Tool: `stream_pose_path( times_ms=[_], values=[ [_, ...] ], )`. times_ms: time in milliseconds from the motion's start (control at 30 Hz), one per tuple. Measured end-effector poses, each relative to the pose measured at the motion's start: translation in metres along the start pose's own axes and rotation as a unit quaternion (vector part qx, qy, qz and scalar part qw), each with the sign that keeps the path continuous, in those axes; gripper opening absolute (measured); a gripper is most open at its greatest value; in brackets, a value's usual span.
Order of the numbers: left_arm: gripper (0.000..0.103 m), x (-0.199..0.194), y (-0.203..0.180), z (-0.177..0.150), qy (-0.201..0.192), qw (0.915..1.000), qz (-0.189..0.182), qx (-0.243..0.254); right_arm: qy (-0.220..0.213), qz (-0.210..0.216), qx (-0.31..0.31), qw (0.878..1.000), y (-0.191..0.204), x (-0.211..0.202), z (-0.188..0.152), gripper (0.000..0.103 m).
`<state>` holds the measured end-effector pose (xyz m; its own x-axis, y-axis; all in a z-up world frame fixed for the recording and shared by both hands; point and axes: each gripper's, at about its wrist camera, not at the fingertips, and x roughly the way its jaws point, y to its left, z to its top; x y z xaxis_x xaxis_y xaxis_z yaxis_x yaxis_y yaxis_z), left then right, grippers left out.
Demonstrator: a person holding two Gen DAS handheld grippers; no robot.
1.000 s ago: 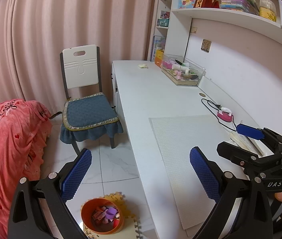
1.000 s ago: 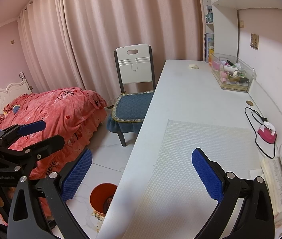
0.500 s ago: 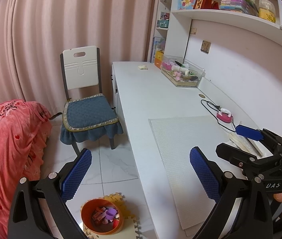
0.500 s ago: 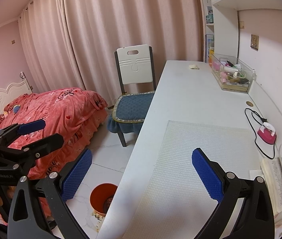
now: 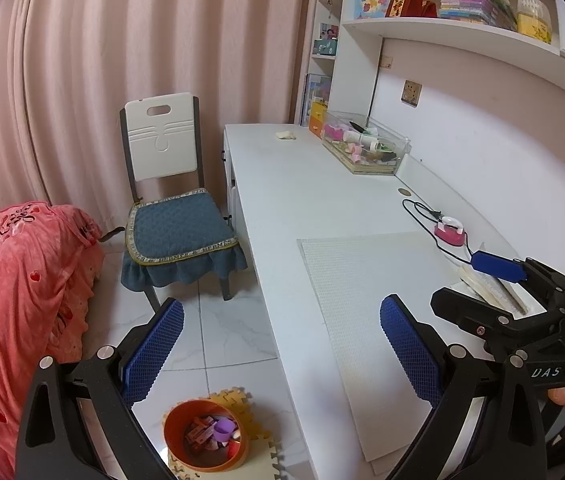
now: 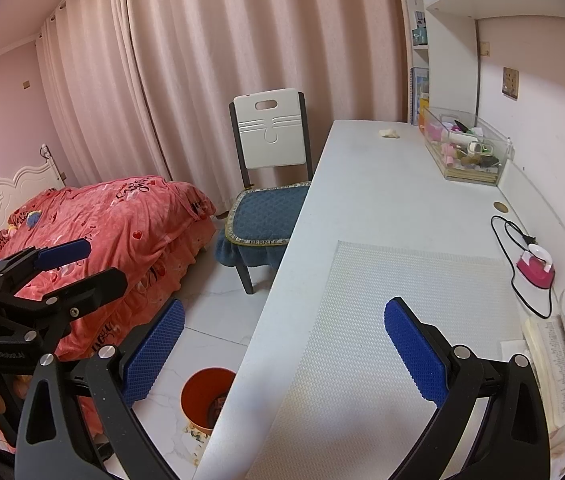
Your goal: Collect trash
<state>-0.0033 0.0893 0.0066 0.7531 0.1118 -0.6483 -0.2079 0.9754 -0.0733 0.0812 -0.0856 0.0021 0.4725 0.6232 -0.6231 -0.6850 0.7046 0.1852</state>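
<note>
Left wrist view: left gripper & right gripper both spread wide, empty. Crumpled scrap sits at desk far end; long reach risks snagging the cable nr the desk's wall side.

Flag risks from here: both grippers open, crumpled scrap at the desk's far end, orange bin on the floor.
1. The small crumpled pale scrap lies close beside the clear plastic organiser box; the wide-open right gripper could knock the box on approach.
2. The black cable of the pink toy iron loops across the white desk and could snag.
3. The round orange bin sits low beside the desk edge; a scrap released by the left gripper from height may miss.
</note>
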Motion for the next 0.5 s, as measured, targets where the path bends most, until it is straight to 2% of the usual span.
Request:
stream_pose_path(
  times_ms=[500],
  values=[
    [0.097,0.0037,0.0038,0.0032,0.009,1.0,-0.001,-0.002,0.002,0.001,0.002,1.0,0.0002,0.0006,0.001,0.098]
  ],
)
